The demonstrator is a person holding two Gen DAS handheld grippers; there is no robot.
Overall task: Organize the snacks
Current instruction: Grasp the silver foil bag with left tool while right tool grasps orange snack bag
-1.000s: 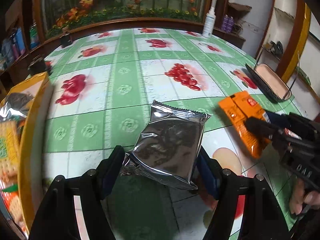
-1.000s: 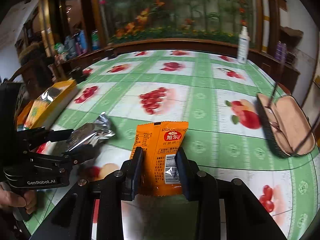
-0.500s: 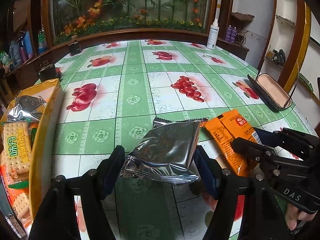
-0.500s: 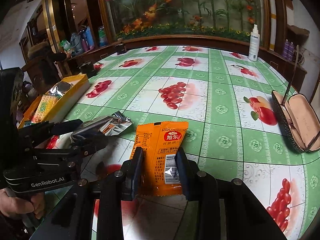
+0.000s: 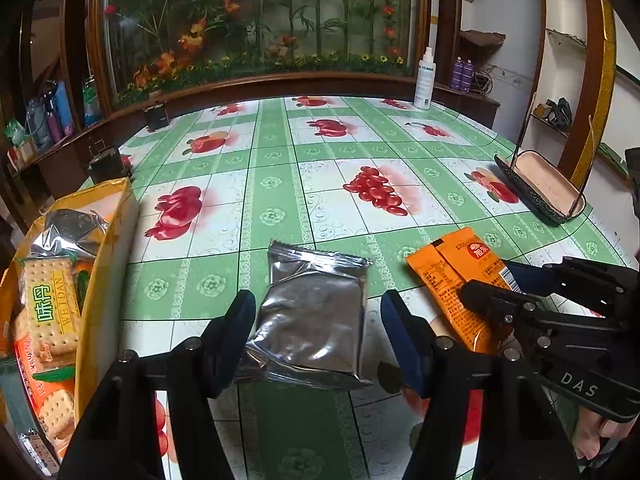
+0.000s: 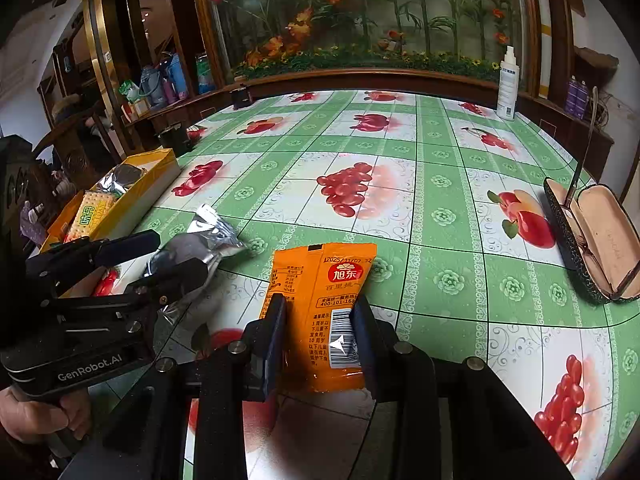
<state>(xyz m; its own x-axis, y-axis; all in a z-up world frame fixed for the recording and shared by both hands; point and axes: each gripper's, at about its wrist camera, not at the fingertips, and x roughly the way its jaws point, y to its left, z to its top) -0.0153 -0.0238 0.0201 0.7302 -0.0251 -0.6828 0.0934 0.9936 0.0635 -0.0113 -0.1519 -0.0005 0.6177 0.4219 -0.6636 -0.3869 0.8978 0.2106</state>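
A silver foil snack packet (image 5: 314, 316) lies between the fingers of my left gripper (image 5: 318, 320). The left finger touches it; a small gap shows at the right finger. It also shows in the right wrist view (image 6: 192, 248). My right gripper (image 6: 320, 330) is shut on an orange snack packet (image 6: 324, 304), held just above the table; the packet also shows in the left wrist view (image 5: 456, 276). A yellow box (image 5: 112, 240) with cracker packs (image 5: 50, 304) and a silver packet stands at the left, also in the right wrist view (image 6: 132, 196).
The table has a green fruit-pattern cloth (image 6: 400, 184). An open glasses case (image 6: 596, 240) lies at the right edge. A white spray bottle (image 6: 507, 84) stands at the far edge. Small dark containers (image 5: 106, 164) sit at the far left edge.
Both grippers have risen and pulled back a little with their packets. The silver packet now sits flatter, and a gap has opened at the left gripper's right finger.
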